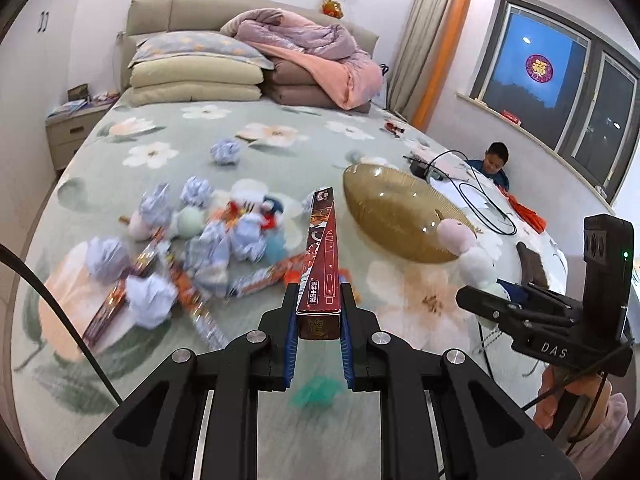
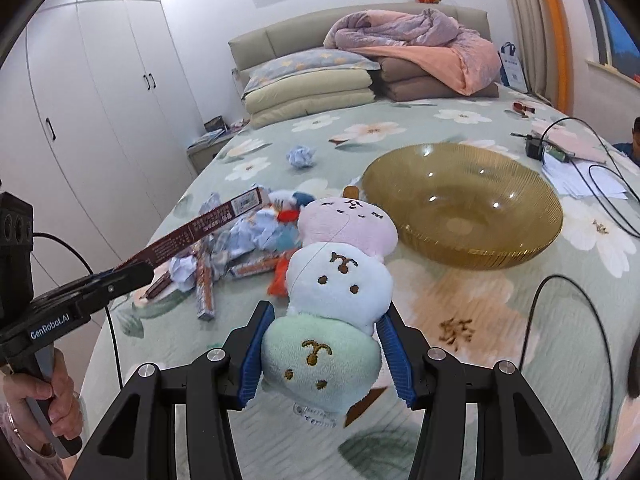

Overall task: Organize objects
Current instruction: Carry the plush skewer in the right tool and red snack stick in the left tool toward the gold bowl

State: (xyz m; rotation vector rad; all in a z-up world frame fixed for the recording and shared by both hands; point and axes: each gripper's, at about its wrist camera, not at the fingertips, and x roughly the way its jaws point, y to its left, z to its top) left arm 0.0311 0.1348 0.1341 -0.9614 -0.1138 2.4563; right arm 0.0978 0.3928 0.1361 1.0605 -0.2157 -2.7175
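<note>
My left gripper (image 1: 319,292) is shut on a long dark red box (image 1: 322,256), held above the bed; the box also shows in the right wrist view (image 2: 208,226). My right gripper (image 2: 326,322) is shut on a plush dango skewer toy (image 2: 336,292) with pink, white and green balls; the toy shows in the left wrist view (image 1: 466,246) too. An amber glass bowl (image 2: 472,256) sits on the bed right of the toy. A pile of crumpled paper balls (image 1: 148,300), plush toys and long boxes lies at the left.
The floral bedspread (image 1: 168,368) covers the bed. Pillows (image 1: 192,76) and a folded quilt (image 1: 316,44) are at the headboard. Black cables (image 2: 600,184), papers and a small device lie at the right edge. A child (image 1: 494,162) sits beside the bed. A nightstand (image 1: 72,128) stands left.
</note>
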